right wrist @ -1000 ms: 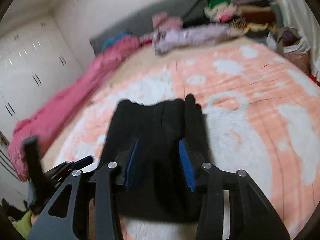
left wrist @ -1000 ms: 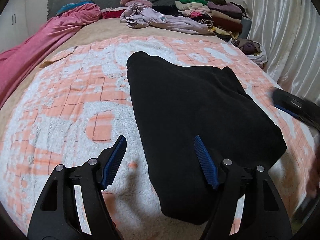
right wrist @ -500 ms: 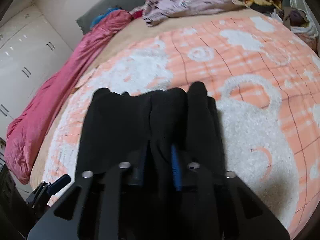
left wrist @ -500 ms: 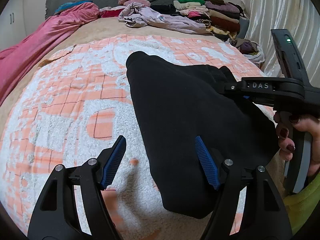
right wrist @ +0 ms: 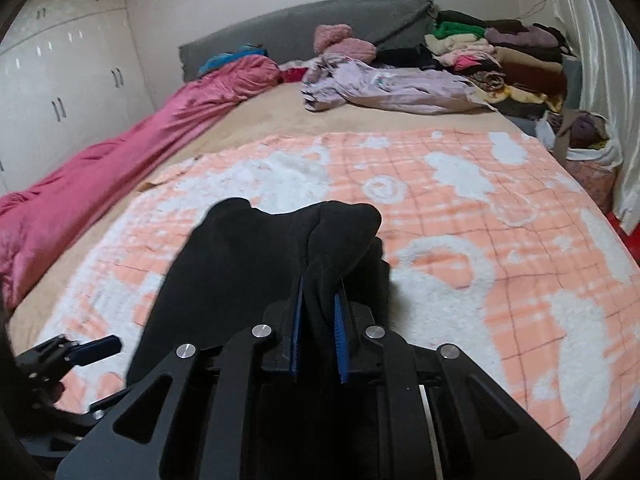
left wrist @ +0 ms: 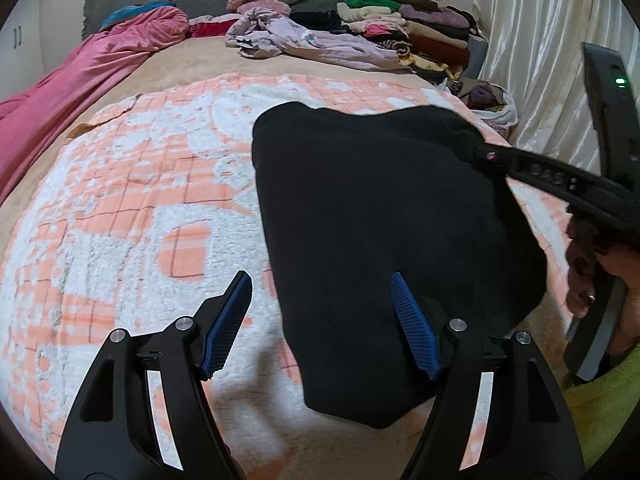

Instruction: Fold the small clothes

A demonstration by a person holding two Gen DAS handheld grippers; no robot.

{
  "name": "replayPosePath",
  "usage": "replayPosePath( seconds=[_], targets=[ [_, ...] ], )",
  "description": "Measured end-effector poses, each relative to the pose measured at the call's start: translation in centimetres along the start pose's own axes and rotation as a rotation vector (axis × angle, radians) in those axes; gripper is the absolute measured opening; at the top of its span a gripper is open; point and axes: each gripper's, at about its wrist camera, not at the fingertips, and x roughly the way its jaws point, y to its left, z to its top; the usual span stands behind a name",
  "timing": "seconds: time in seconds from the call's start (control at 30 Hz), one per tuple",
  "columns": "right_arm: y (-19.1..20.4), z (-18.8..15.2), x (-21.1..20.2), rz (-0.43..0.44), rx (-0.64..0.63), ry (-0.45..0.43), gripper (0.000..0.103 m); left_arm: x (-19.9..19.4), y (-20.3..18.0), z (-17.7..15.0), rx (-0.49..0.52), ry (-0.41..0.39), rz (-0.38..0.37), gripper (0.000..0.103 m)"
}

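The black garment lies on the orange-and-white blanket spread over the bed, apparently as a flat folding surface. The right gripper has just been closing and is now clamped on a bunched ridge of the garment's edge, presumably to lift it for a fold. The left gripper hangs with jaws apart over the garment's near edge, gripping nothing, seemingly placed to take that corner. Other clothes are piled near the headboard, well apart.

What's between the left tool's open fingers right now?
Left wrist view: the left tool straddles the black garment edge and bare orange-white blanket; nothing gripped.
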Motion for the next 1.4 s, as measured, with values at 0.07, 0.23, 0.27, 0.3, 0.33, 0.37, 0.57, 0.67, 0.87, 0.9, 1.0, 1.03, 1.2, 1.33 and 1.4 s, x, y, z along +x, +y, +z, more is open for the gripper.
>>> replayPosePath(
  seconds=[0.07, 0.23, 0.27, 0.3, 0.33, 0.37, 0.57, 0.67, 0.87, 0.9, 1.0, 1.03, 1.2, 1.33, 1.4],
  targets=[
    [-0.4, -0.2, 0.5, -0.032, -0.004, 0.011, 0.012, 0.1, -0.5, 0.0, 0.013, 0.003, -0.004, 0.065],
    [-1.8, -1.1, 3.4, -0.085, 0.015, 0.089, 0.013, 1.1, -0.8, -0.3, 0.021, 0.024, -0.010, 0.070],
    [-2.2, -1.5, 4.3, -0.091, 0.023, 0.113, 0.015, 1.3, -0.7, -0.4, 0.018, 0.029, -0.012, 0.071],
    [-2.3, -1.8, 4.9, -0.091, 0.021, 0.125, 0.016, 1.5, -0.6, -0.4, 0.015, 0.034, -0.016, 0.071],
    [-2.5, -2.0, 5.2, -0.107, 0.018, 0.119, 0.025, 1.6, -0.5, -0.6, 0.012, 0.037, -0.022, 0.071],
    [-2.6, -2.1, 5.2, -0.118, 0.019, 0.114, 0.034, 1.7, -0.4, -0.6, 0.010, 0.039, -0.022, 0.071],
    [-3.6, -2.0, 0.7, -0.020, 0.118, 0.014, 0.034, 1.6, 0.2, -0.8, -0.007, 0.041, -0.020, 0.074],
    [-3.7, -2.7, -1.9, 0.037, 0.132, -0.023, 0.034, 1.5, 0.5, -0.9, -0.020, 0.039, -0.026, 0.074],
    [-3.2, -4.8, -3.6, 0.122, 0.146, 0.018, 0.034, 1.3, 0.4, -1.1, -0.024, 0.039, -0.025, 0.074],
    [-3.1, -5.2, -3.6, 0.128, 0.146, 0.027, 0.034, 1.2, 0.3, -1.2, -0.023, 0.039, -0.023, 0.074],
    [-2.9, -6.3, -2.8, 0.142, 0.162, 0.061, 0.034, 1.0, 0.1, -1.2, -0.012, 0.042, -0.015, 0.074],
    [-2.9, -6.5, -2.6, 0.147, 0.168, 0.065, 0.034, 1.0, 0.1, -1.2, -0.009, 0.043, -0.013, 0.074],
    [-2.0, -6.9, -2.7, 0.144, 0.146, 0.075, 0.013, 0.8, -0.2, -1.4, 0.002, 0.045, -0.003, 0.074],
    [-1.9, -6.6, -3.8, 0.122, 0.126, 0.041, 0.006, 0.6, -0.3, -1.4, 0.004, 0.044, -0.001, 0.074],
    [-2.1, -6.5, -4.8, 0.104, 0.121, 0.012, 0.005, 0.5, -0.4, -1.4, 0.008, 0.043, -0.003, 0.074]
  ],
)
